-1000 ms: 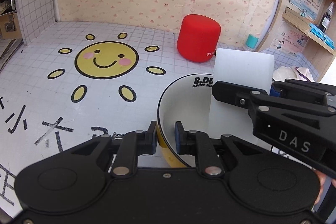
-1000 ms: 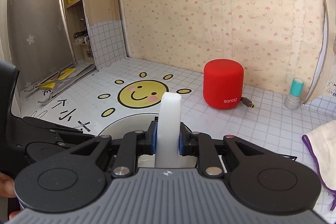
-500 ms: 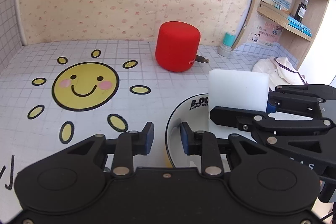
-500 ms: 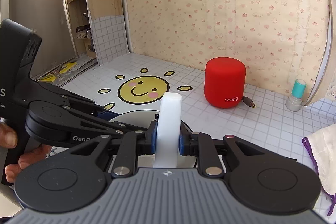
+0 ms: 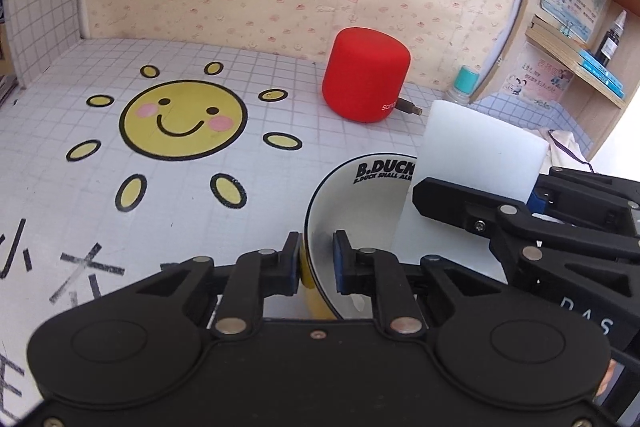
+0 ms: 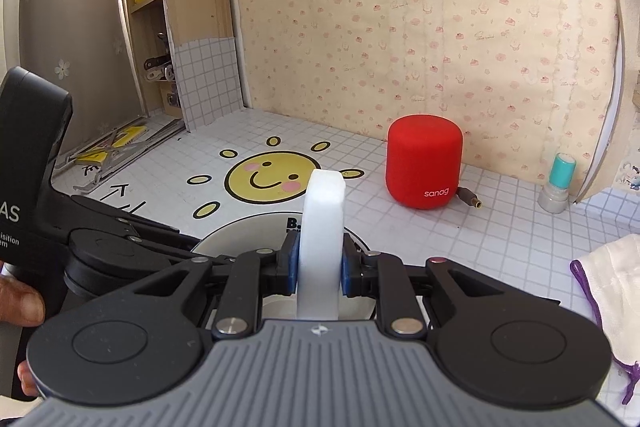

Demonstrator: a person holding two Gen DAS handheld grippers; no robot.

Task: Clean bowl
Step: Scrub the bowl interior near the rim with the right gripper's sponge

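A bowl (image 5: 360, 203), white inside and yellow outside with "B.DUCK" lettering, sits on the tiled counter. My left gripper (image 5: 317, 259) is shut on the bowl's near rim, one finger inside and one outside. My right gripper (image 6: 319, 263) is shut on a white sponge block (image 6: 322, 227) and holds it upright inside the bowl (image 6: 248, 231). In the left wrist view the sponge (image 5: 476, 167) stands over the bowl's right half, with the right gripper (image 5: 520, 215) behind it.
A red cylindrical speaker (image 5: 366, 75) with a cable stands behind the bowl near the wall. A teal-capped bottle (image 6: 558, 183) is at the back right. A white cloth (image 6: 612, 291) lies to the right. Wooden shelves (image 5: 580, 39) stand on the right, a cabinet (image 6: 180, 27) on the left.
My left gripper was open beside the bowl's rim half a second ago and has closed on it again. The right gripper still holds the sponge in the bowl.
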